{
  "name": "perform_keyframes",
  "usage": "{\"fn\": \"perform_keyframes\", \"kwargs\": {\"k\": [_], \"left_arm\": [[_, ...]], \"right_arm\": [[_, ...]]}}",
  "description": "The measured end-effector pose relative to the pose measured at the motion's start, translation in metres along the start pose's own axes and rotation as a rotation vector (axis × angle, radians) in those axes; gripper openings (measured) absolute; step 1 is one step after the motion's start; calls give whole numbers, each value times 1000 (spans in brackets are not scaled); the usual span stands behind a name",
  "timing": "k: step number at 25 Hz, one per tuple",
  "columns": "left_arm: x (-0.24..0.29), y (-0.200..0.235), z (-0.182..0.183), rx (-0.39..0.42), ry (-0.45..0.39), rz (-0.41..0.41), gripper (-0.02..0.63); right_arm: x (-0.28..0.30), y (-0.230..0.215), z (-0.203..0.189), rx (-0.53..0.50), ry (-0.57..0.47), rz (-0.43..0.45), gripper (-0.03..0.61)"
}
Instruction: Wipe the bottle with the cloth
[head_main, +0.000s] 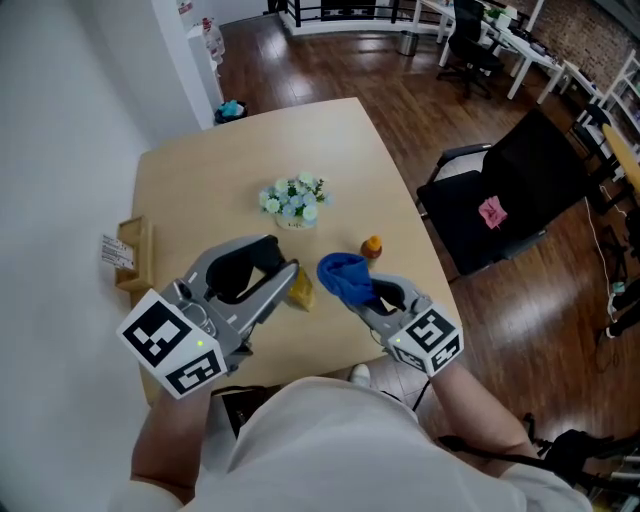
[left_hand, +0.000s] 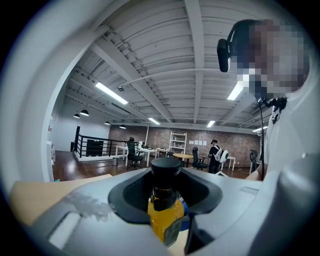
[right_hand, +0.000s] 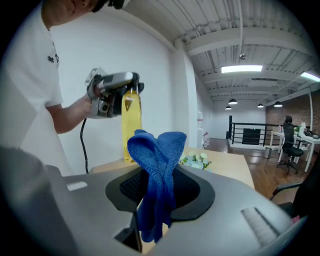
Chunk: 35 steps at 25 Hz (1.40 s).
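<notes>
A yellow bottle (head_main: 301, 291) with a black cap (left_hand: 166, 167) sits between the jaws of my left gripper (head_main: 290, 280), which is shut on it just below the cap. In the right gripper view the bottle (right_hand: 131, 125) hangs upright under that gripper, above the table. My right gripper (head_main: 364, 297) is shut on a blue cloth (head_main: 344, 274), whose folds stand up out of the jaws (right_hand: 158, 170). Cloth and bottle are close together over the table's near edge, a small gap between them. From the left gripper view a bit of blue cloth (left_hand: 185, 210) shows behind the bottle.
A small orange-capped bottle (head_main: 372, 246) stands on the wooden table (head_main: 200, 190) beyond the cloth. A pot of pale flowers (head_main: 295, 201) is mid-table. A cardboard box (head_main: 134, 254) sits at the left edge. A black chair (head_main: 510, 190) stands right of the table.
</notes>
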<state>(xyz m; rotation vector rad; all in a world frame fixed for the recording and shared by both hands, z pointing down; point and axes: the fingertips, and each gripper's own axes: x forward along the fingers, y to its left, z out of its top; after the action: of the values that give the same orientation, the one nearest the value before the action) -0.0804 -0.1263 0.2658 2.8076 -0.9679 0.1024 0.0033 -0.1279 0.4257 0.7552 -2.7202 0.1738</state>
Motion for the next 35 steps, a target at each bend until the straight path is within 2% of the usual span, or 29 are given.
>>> {"fn": "perform_keyframes", "kwargs": {"k": [3, 6, 8, 11, 18, 27, 31, 35], "left_arm": [[3, 6, -5, -3, 7, 13, 164], [7, 11, -12, -8, 16, 28, 164], [9, 11, -12, -10, 21, 36, 164], [10, 10, -9, -9, 18, 40, 163], [5, 10, -5, 2, 15, 59, 163], [5, 10, 5, 12, -4, 75, 164], [4, 15, 2, 15, 6, 82, 164], [4, 18, -7, 12, 22, 90, 164]], "right_arm": [[-19, 8, 49, -60, -105, 3, 126], [-29, 30, 92, -146, -216, 56, 126], [-31, 41, 99, -174, -219, 84, 126], [-21, 50, 77, -182, -139, 100, 126], [-1, 55, 15, -121, 2, 118, 126], [15, 48, -48, -48, 96, 126, 126], [2, 41, -37, -26, 67, 93, 126], [-27, 35, 6, -83, -20, 51, 126]]}}
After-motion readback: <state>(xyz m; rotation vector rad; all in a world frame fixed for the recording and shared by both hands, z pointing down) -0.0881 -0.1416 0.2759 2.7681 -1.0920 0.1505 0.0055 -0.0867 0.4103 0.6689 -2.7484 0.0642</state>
